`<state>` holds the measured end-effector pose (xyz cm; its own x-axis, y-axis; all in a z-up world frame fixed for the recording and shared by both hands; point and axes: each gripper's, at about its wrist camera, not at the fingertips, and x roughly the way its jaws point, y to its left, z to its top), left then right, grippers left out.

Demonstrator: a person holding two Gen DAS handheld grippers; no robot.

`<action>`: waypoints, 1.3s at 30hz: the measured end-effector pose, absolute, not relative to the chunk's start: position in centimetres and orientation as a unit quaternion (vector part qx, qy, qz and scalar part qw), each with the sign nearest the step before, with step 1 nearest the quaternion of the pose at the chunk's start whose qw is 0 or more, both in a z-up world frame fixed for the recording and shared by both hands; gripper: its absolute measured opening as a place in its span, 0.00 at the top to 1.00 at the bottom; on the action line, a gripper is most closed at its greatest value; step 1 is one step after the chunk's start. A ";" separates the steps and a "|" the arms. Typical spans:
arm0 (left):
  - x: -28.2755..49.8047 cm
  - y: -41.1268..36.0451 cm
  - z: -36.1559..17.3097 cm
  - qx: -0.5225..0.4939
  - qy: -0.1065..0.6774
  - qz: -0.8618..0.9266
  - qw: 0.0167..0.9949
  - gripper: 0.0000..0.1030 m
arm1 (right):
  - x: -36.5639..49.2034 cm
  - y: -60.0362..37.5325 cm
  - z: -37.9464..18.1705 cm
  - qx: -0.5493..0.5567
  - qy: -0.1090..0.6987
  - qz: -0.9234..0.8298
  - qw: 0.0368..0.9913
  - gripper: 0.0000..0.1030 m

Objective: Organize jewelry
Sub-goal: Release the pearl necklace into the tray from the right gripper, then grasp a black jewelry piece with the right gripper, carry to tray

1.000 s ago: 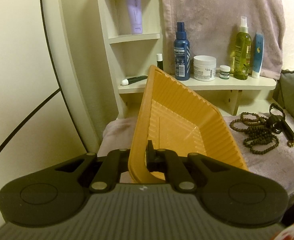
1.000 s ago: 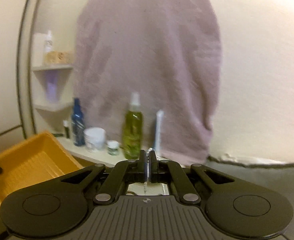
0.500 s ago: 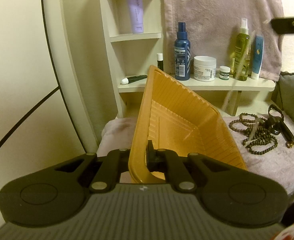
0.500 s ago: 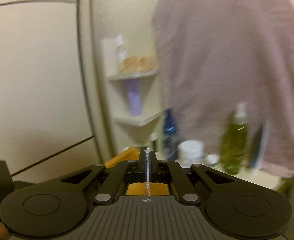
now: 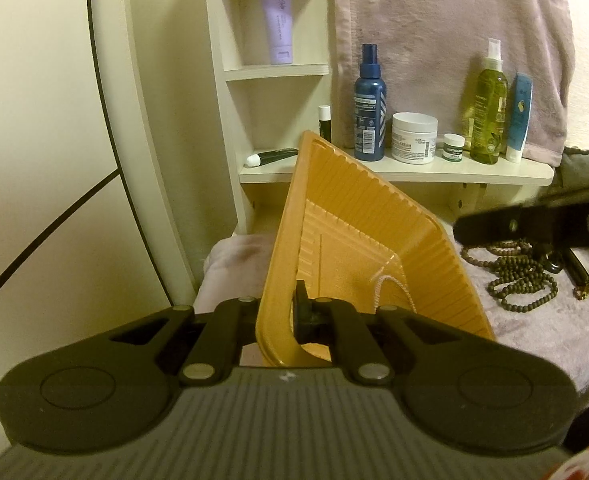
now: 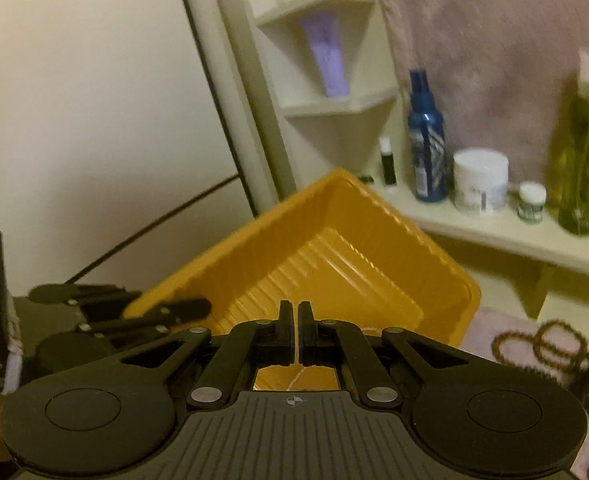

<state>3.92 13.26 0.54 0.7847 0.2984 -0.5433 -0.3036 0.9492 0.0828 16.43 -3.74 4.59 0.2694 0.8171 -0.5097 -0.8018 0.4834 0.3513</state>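
My left gripper is shut on the near rim of an orange ribbed tray and holds it tilted up on edge. A thin pale chain lies inside the tray near its bottom. My right gripper hangs over the tray, its jaws nearly closed with a narrow gap; a trace of the chain shows below them. Its body crosses the left wrist view. A dark beaded necklace and a black strap with a gold clasp lie on the pink towel.
A white shelf behind the tray carries a blue spray bottle, a white jar, a small jar, a green bottle and a blue tube. A corner shelf holds a lilac tube. A pink towel hangs behind.
My right gripper swung left and down from facing the wall to above the tray. The chain it held pinched now lies in the tray. The left gripper and tray stayed put.
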 end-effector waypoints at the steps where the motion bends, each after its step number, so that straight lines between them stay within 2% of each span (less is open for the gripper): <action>1: 3.9 13.2 0.5 -0.005 0.287 0.159 0.945 0.94 | 16.6 -4.0 4.4 0.014 0.329 0.505 0.798 0.98; 8: 3.9 13.3 0.6 -0.005 0.287 0.161 0.944 0.95 | 17.6 -9.0 3.4 0.035 0.323 0.427 0.844 0.98; 18: 3.9 13.2 0.6 -0.003 0.290 0.163 0.943 0.95 | 18.1 -18.2 -3.1 0.049 0.389 0.260 0.883 0.95; 20: 3.9 13.2 0.6 -0.003 0.292 0.163 0.943 0.95 | 17.9 -19.5 -3.9 0.050 0.394 0.241 0.886 0.94; 31: 4.0 12.8 0.6 0.008 0.298 0.166 0.940 0.95 | 20.2 -22.8 -5.5 0.036 0.375 0.175 0.910 0.72; 39: 4.2 12.7 0.6 0.011 0.301 0.168 0.939 0.95 | 23.1 -21.7 -6.6 0.018 0.378 0.169 0.910 0.70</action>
<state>4.18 12.71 0.58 0.7623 0.3219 -0.5615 -0.3087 0.9433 0.1217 23.09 -21.72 -6.59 0.6568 0.3204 -0.6826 -0.2939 0.9424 0.1596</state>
